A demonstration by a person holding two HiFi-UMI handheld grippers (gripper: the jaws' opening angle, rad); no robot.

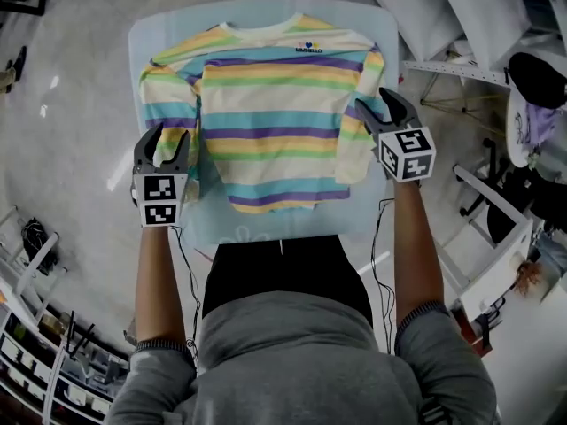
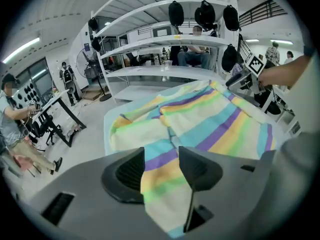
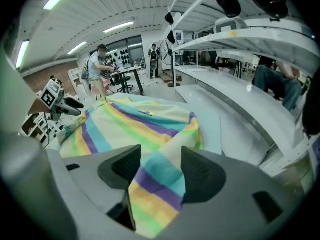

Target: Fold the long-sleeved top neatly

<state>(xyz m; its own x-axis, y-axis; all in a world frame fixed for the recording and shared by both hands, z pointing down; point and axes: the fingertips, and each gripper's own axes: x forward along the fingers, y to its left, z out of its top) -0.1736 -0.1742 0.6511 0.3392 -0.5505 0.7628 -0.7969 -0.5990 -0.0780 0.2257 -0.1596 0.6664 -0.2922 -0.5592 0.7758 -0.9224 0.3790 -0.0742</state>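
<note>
Nearest, the person's grey sleeves and bare forearms reach fwd. The left gripper (image 1: 165,136) and right gripper (image 1: 373,103) each carry a black-and-white marker cube (image 1: 159,199).

Left gripper view: jaws spread, the top's left sleeve (image 2: 165,179) lying btwn them, not pinched. Right gripper view: jaws also apart, w/ the right sleeve (image 3: 155,189) lying loose in the gap.

The long-sleeved top (image 1: 275,113), striped yellow, green, teal, purple and cream, lies flat on the pale blue tabletop (image 1: 159,34). Hem is nearest the person, collar at the far edge, both sleeves along the body's sides.

Small logo (image 1: 308,49) on the chest near the collar: dark lettering, too small to read.

Beyond: white shelving (image 2: 165,41) w/ dark items hanging.
</note>
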